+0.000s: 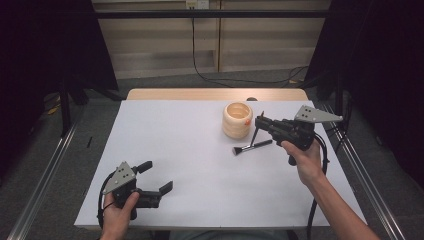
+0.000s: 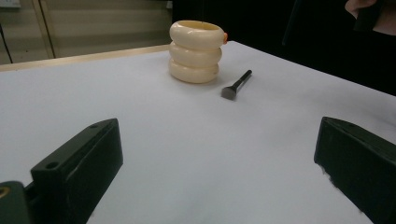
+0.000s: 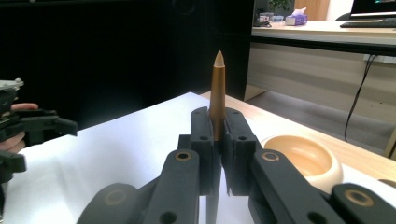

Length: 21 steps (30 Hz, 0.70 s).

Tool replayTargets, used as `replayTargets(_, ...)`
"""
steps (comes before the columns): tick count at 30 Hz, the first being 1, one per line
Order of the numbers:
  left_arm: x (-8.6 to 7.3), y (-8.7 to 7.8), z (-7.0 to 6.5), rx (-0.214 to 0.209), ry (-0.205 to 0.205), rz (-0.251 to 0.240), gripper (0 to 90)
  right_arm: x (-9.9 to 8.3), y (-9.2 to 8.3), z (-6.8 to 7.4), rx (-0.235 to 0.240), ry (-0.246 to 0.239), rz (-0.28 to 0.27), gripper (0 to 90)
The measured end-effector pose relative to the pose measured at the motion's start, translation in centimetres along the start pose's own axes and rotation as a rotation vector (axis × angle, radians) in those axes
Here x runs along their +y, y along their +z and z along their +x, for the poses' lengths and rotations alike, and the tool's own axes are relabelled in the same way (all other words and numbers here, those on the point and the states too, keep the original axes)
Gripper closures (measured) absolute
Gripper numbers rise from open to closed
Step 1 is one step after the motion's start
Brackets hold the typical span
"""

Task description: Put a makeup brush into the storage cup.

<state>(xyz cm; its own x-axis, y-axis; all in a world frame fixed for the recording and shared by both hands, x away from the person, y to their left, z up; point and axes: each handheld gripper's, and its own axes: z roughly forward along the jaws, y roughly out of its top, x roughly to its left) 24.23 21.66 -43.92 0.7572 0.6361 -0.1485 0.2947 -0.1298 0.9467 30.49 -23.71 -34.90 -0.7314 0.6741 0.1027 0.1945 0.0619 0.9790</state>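
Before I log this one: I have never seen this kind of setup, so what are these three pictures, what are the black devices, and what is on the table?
A person sits at a white table and holds a hand-held gripper in each hand; there is no robot arm. The high view looks down from above the person's side. The other two views come from small cameras riding on each gripper, looking along its black fingers.

The left gripper sits near the table's front corner with its fingers spread apart and nothing between them.

The right gripper is shut on a slim brown brush, gripped partway along, its pale pointed end up in the right gripper view.

On the table stand a cream ribbed holder, like three stacked rings, open on top, and beside it lies a black makeup brush.
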Motion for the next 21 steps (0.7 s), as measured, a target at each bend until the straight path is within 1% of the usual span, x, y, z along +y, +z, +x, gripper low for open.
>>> replayTargets(3, -0.1, -0.1, 0.2, 0.012, -0.007, 0.002, 1.3, 0.7, 0.4, -0.4, -0.01, -0.006, -0.003, 83.8)
replayTargets(4, -0.1, -0.1, 0.3, 0.011, -0.012, -0.005, 1.3, 1.0, 0.6, -0.5, -0.012, -0.01, -0.004, 83.8)
replayTargets(6, -0.1, -0.2, 0.4, 0.011, -0.007, 0.0, 1.3, 1.4, 0.9, -0.8, -0.019, -0.012, -0.01, 83.8)
replayTargets(11, -0.1, -0.3, 0.3, 0.006, -0.012, -0.007, 1.3, 2.1, 1.7, -1.4, -0.036, -0.018, -0.002, 83.8)
replayTargets(14, -0.1, -0.2, 0.3, -0.001, -0.006, -0.003, 1.3, 2.4, 2.4, -1.8, -0.048, -0.015, 0.0, 83.8)
replayTargets(19, -0.1, -0.2, 0.3, -0.003, 0.005, 0.008, 1.3, 3.2, 3.7, -2.0, -0.061, -0.02, -0.001, 83.8)
replayTargets(21, -0.1, -0.2, 0.3, -0.004, 0.003, 0.006, 1.3, 3.6, 4.2, -2.2, -0.062, -0.02, -0.007, 83.8)
